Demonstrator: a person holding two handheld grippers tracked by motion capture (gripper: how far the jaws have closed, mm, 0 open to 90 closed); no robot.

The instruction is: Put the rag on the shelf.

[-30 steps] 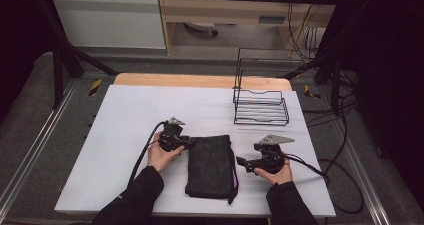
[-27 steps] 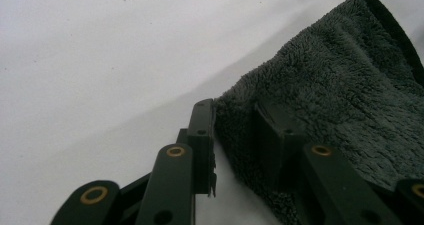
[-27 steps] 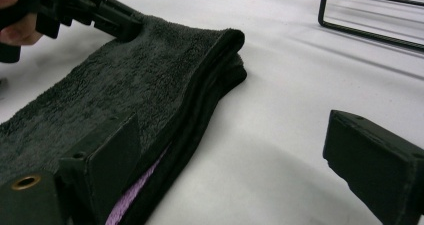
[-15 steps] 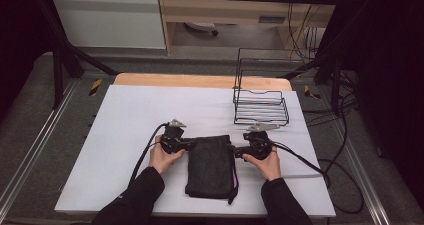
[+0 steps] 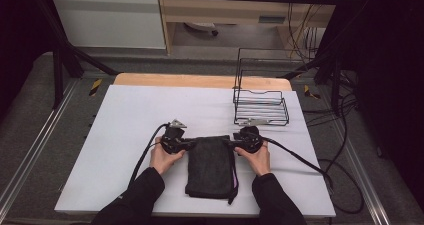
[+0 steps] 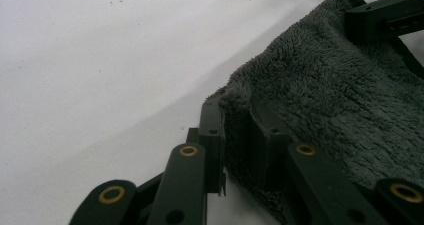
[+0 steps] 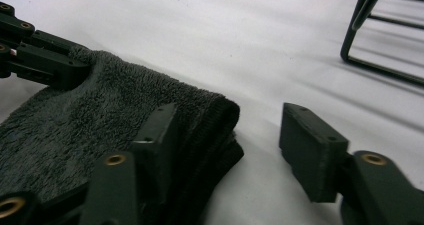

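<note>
Looking down from the high view, a folded dark towel (image 5: 211, 166) lies on the white table (image 5: 125, 115) between the two hands, its far edge flanked by the left gripper (image 5: 186, 144) and the right gripper (image 5: 231, 143); a wire rack (image 5: 260, 102) stands well apart at the far right. Along the left gripper view, the left gripper (image 6: 237, 130) is clenched on the towel's (image 6: 340, 105) far corner, plush pile bunched between its jaws, and the other gripper's jaw shows at the top right. Along the right gripper view, the right gripper (image 7: 227, 135) has just been closing but is not yet gripping: one jaw lies on the towel (image 7: 75, 130), the other stands off the folded corner on bare table. The towel looks light, soft and limp, likely to sag and unfold if lifted, so both far corners, taken through all layers, seem the best hold.
</note>
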